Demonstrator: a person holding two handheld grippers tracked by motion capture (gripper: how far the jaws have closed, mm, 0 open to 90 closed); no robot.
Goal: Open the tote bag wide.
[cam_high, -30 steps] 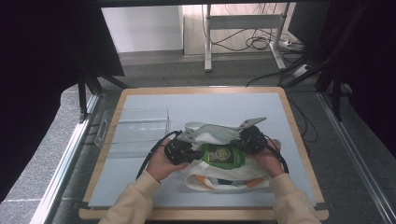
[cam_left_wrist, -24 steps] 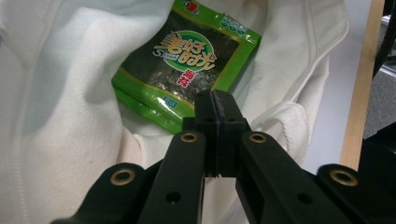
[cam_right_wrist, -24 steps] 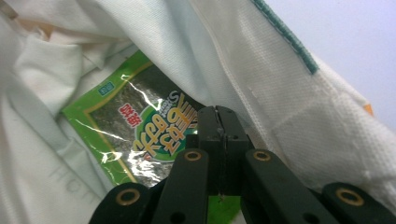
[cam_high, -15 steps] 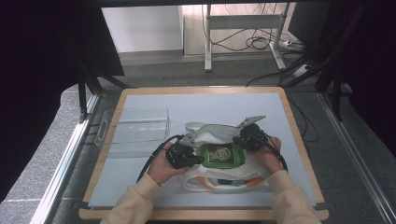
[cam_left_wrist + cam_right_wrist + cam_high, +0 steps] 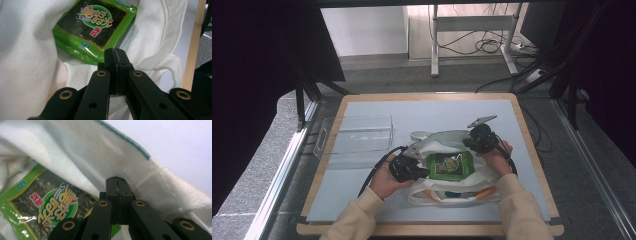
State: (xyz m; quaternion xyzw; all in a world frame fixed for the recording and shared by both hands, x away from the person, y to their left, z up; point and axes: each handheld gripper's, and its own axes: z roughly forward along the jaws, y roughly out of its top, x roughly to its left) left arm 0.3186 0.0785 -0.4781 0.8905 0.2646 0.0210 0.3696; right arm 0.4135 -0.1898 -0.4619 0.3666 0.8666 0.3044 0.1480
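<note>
Both forearms, in cream sleeves, came in from the near edge of the pale blue surface (image 5: pixel 362 200) and angled inward toward each other. The left hand (image 5: pixel 384 182) was wrapped around the left gripper (image 5: pixel 412 169), which lay low and pointed across toward the right. The right hand (image 5: pixel 497 159) held the right gripper (image 5: pixel 476 141) at the far right rim of the white fabric tote bag (image 5: pixel 452 192), tipped down and inward.

Left jaws were pressed fully together, no gap between the pads; whether a fold of bag cloth was pinched there could not be told. Right jaws were likewise closed tight, their tips against the bag's upper wall by the teal-stitched hem (image 5: pixel 125 138).

The green foil seaweed snack packet (image 5: pixel 450 166) lay flat inside the open bag, between the two sets of jaws: just ahead of the left jaws, and below and to the left of the right jaws in the right gripper view.

A clear plastic bin (image 5: pixel 357 137) stood well apart, beyond the left gripper.
</note>
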